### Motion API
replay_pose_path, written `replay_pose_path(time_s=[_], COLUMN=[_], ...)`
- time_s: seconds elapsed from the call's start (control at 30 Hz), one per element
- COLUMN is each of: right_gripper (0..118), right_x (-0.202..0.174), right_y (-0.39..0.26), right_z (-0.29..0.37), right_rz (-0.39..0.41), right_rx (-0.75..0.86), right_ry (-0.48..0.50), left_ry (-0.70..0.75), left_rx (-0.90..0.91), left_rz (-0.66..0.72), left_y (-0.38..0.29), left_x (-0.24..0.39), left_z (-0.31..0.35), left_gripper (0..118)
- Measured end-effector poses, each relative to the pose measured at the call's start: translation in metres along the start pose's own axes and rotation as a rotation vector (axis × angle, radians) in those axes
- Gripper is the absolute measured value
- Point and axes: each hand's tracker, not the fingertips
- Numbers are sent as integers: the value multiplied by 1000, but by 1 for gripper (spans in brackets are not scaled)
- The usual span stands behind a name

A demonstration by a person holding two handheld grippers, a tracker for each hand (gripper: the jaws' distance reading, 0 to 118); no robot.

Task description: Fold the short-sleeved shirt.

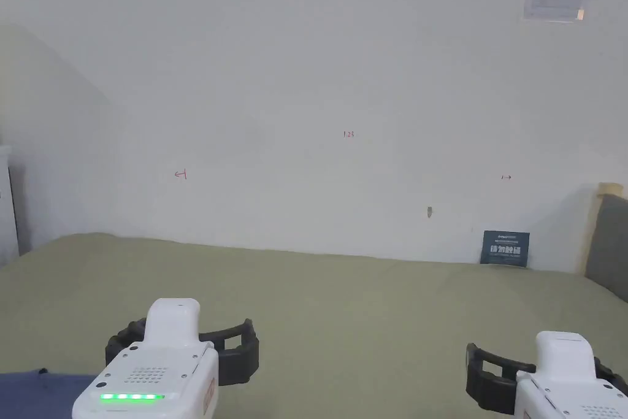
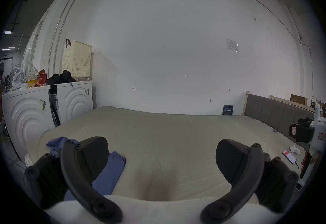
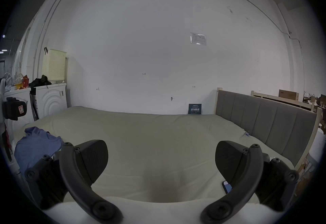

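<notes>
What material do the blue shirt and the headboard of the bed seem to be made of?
The blue shirt looks like soft, matte knit fabric, probably cotton jersey: it lies crumpled in loose folds. The headboard seems upholstered in matte grey cloth, stitched into vertical panels, on a pale frame that looks like wood.

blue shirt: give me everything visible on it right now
The blue shirt looks like soft knit fabric, crumpled and unfolded, lying in a loose heap near the left edge of the bed. It rests on the pale green sheet. Both hand-held grippers are open and apart from it. Sleeves and collar cannot be made out.
</notes>
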Motion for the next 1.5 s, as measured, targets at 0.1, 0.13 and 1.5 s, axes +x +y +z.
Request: replay_pose_path(time_s=[0.1, 0.13, 1.5], right_gripper=[118, 118, 118], right_x=[0, 0, -2], right_y=[1, 2, 7], right_z=[-1, -1, 1], right_rz=[12, 12, 12], right_rx=[0, 1, 21], right_ry=[-10, -12, 9], left_ry=[0, -6, -8], left_rx=[10, 19, 29], left_rz=[-2, -4, -24], left_y=[0, 1, 8], left_x=[-2, 0, 5], left_z=[-2, 1, 2], left_gripper=[118, 118, 118])
